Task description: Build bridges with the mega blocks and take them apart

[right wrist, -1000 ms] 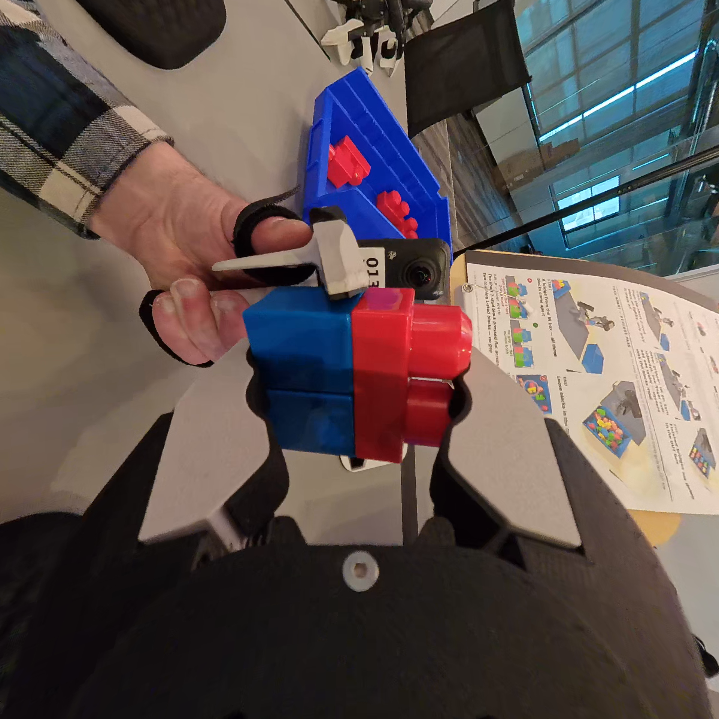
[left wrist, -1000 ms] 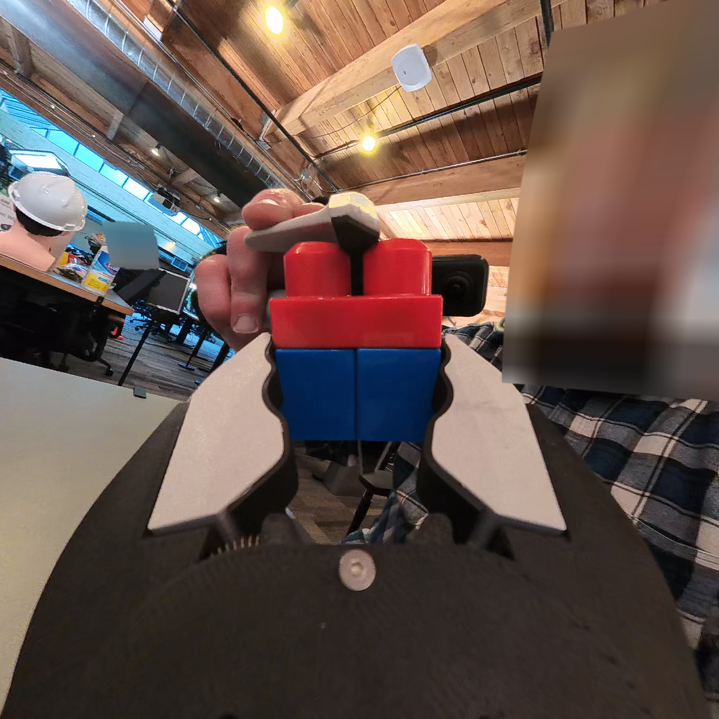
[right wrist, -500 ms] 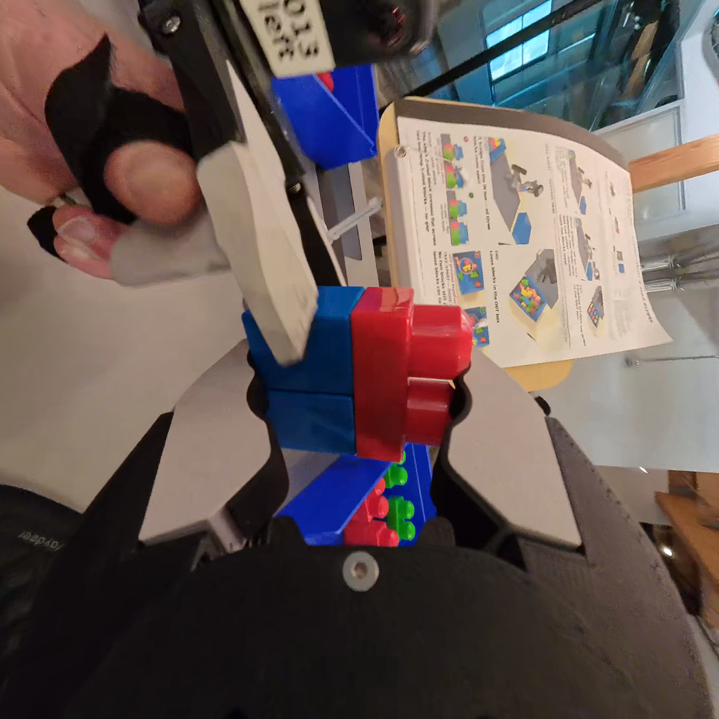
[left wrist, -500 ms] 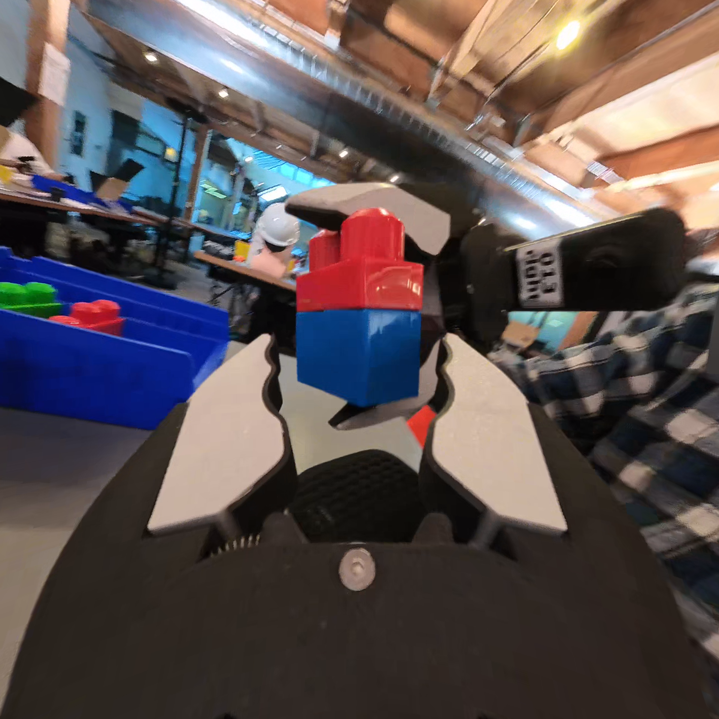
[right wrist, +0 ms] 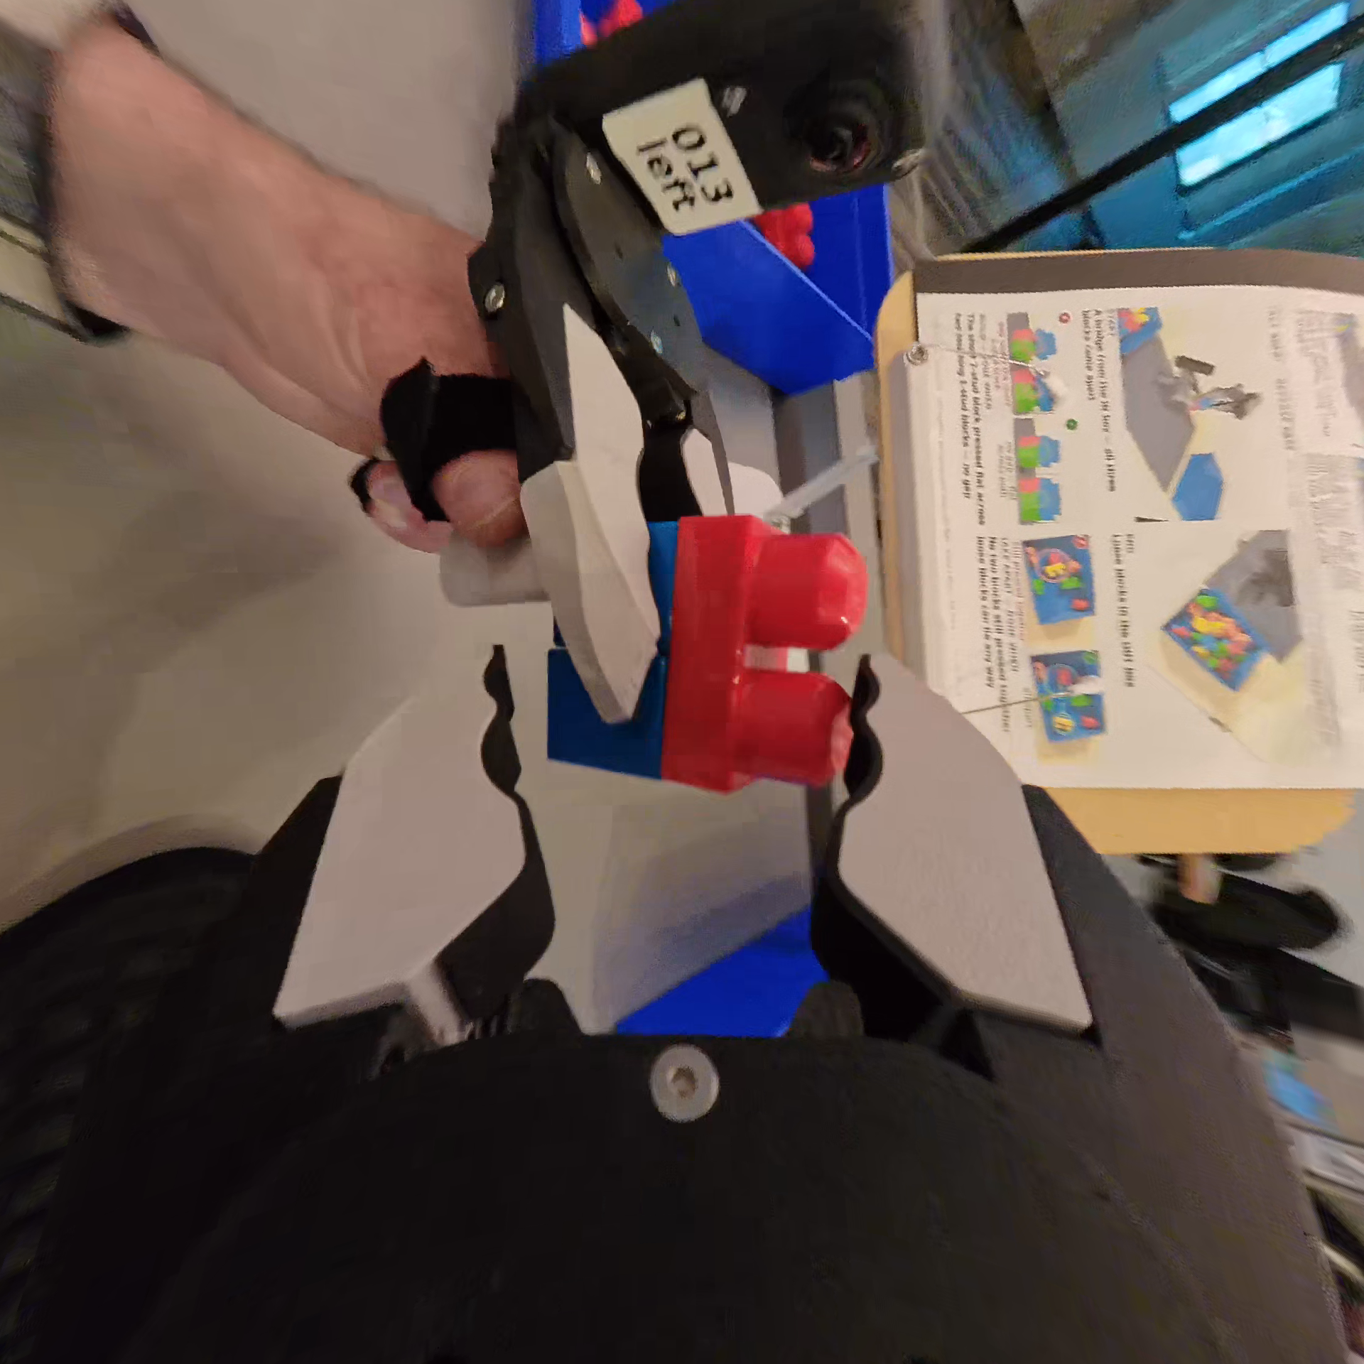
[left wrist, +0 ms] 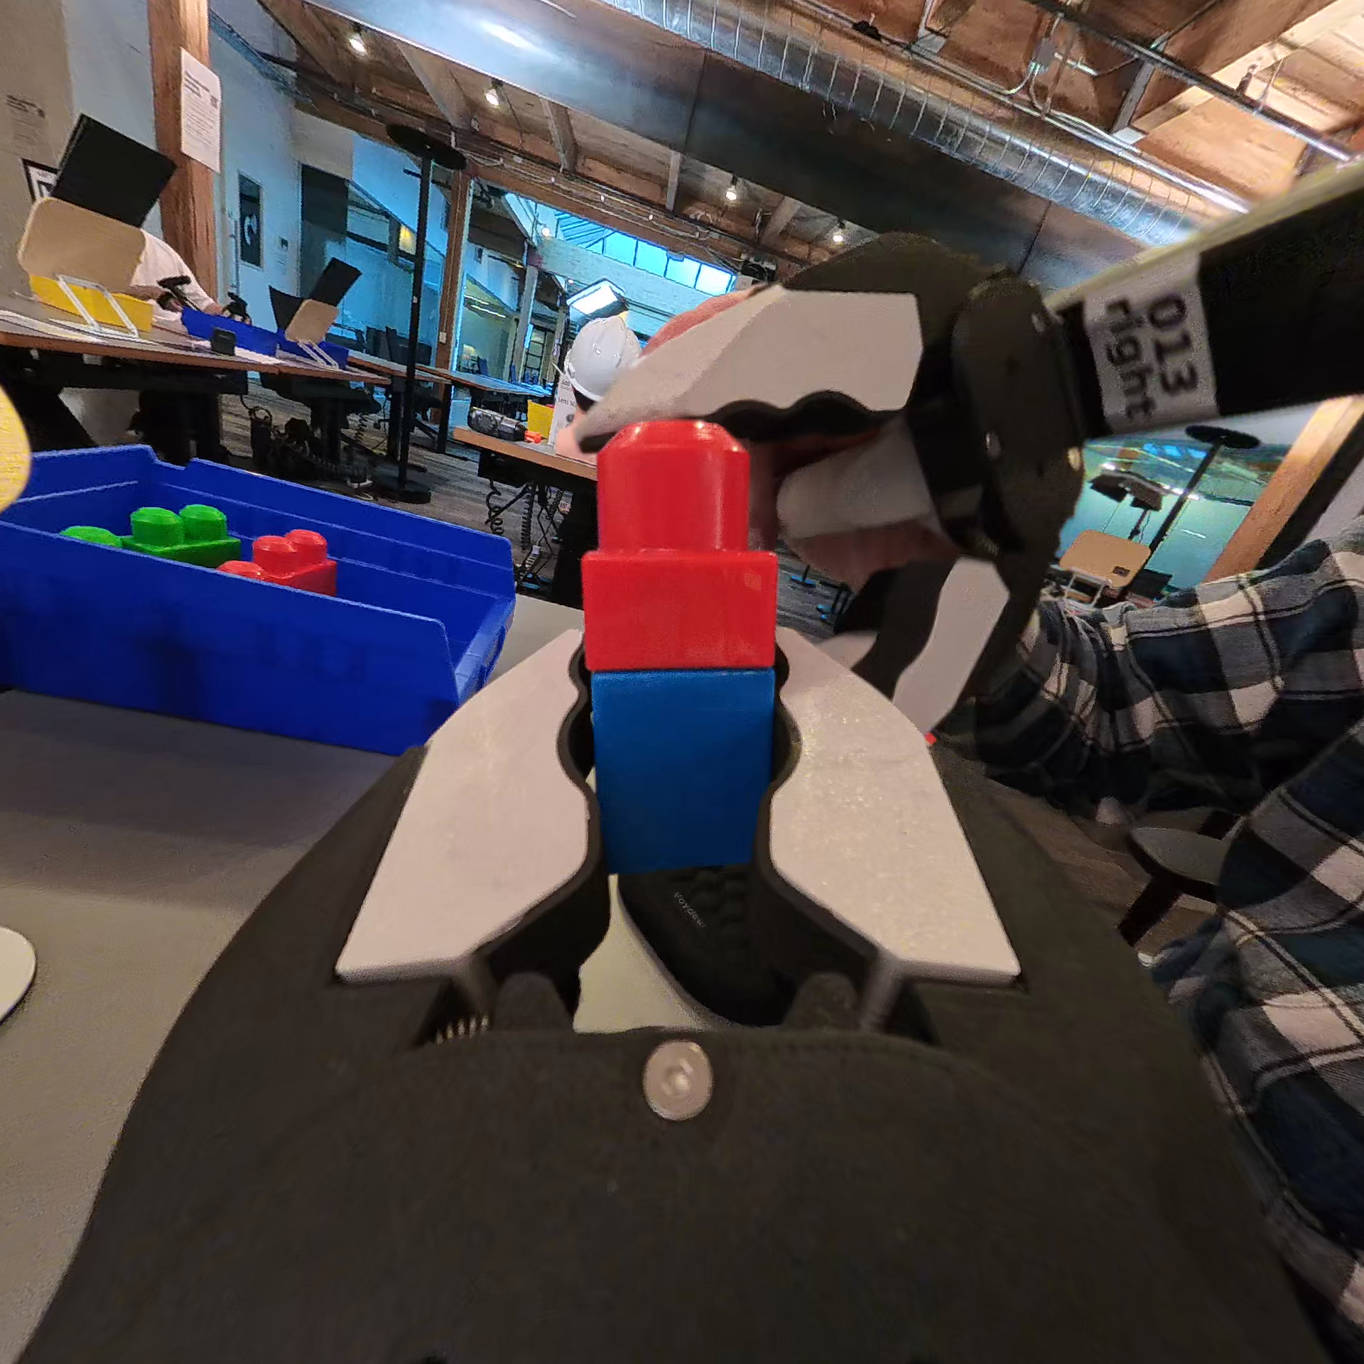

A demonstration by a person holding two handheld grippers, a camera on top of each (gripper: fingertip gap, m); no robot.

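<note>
Overhead run timber beams and a metal duct, and below them your grey table (left wrist: 147, 812) carries the blue bin (left wrist: 243, 649); the work itself is held up in the air above it.

Start at the left gripper (left wrist: 683, 738): its two pads are closed on the flanks of the blue block (left wrist: 683, 767), and the red block (left wrist: 679, 605) stands pressed onto the top of it. That hold looks square, so keep squeezing.

Your right gripper (right wrist: 675, 708) stands wide. One finger touches the red studs, while the other is clear of the blue base, so it grips nothing. I judge you are parting the bridge, so shift that gripper onto the red block alone, close across its body below the studs, and pull straight along the stud axis. Twisting risks levering the blue block out of the left pads.

Green and red blocks (left wrist: 221, 550) already lie in the bin, where loose pieces likely belong.
</note>
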